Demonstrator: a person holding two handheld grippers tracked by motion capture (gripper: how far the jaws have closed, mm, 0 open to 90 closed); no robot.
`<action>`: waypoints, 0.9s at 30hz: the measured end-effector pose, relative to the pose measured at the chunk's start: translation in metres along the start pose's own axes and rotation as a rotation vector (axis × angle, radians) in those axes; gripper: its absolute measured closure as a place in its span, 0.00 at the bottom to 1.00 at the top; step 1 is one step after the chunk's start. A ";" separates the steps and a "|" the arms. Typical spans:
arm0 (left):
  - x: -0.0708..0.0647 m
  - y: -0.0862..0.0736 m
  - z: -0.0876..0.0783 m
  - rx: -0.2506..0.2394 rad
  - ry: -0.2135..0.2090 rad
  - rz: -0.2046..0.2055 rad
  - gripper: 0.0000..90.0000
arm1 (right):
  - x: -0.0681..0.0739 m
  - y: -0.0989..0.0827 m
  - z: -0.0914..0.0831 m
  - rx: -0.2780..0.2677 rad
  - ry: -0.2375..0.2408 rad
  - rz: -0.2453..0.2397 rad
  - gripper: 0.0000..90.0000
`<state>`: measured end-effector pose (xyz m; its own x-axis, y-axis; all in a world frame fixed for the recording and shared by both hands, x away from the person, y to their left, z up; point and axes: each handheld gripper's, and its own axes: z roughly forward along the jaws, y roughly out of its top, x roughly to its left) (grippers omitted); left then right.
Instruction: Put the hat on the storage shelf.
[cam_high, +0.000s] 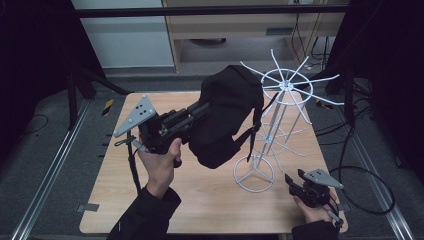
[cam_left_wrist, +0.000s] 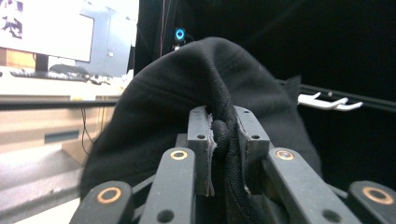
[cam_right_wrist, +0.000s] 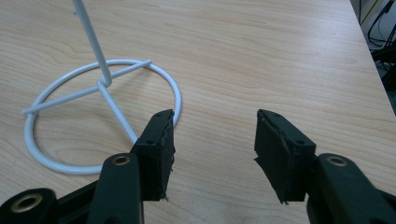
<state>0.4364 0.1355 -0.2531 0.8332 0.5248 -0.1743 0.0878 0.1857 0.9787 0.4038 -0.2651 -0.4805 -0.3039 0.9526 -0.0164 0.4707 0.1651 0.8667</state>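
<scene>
I have the left hand-held gripper (cam_high: 200, 111) clenched on the black backpack (cam_high: 225, 117), hanging just left of the white rack (cam_high: 280, 107); right hand-held gripper (cam_high: 295, 182) released, near its base.

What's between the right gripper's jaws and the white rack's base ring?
Nothing: in the right gripper view, bare wooden table separates the open right gripper from the rack's base ring, just ahead of one jaw.

Black backpack (cam_high: 225, 117); white wire rack (cam_high: 280, 125); light woodgrain table (cam_high: 200, 200); black claws.

Matt cloth backpack (cam_high: 225, 117), glossy wire rack (cam_high: 280, 115)
</scene>
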 end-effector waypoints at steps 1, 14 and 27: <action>0.001 -0.002 0.000 0.007 0.003 0.000 0.86 | 0.000 0.000 0.000 0.002 0.002 0.003 0.53; 0.010 -0.027 0.016 0.115 0.016 0.002 0.82 | 0.001 0.000 0.002 0.010 0.002 -0.009 0.51; 0.018 -0.029 0.008 0.125 0.088 0.042 0.59 | 0.002 -0.001 0.002 0.017 0.005 -0.005 0.50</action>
<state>0.4534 0.1324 -0.2841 0.7869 0.6018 -0.1363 0.1257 0.0599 0.9903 0.4045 -0.2628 -0.4819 -0.3100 0.9506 -0.0182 0.4835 0.1741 0.8578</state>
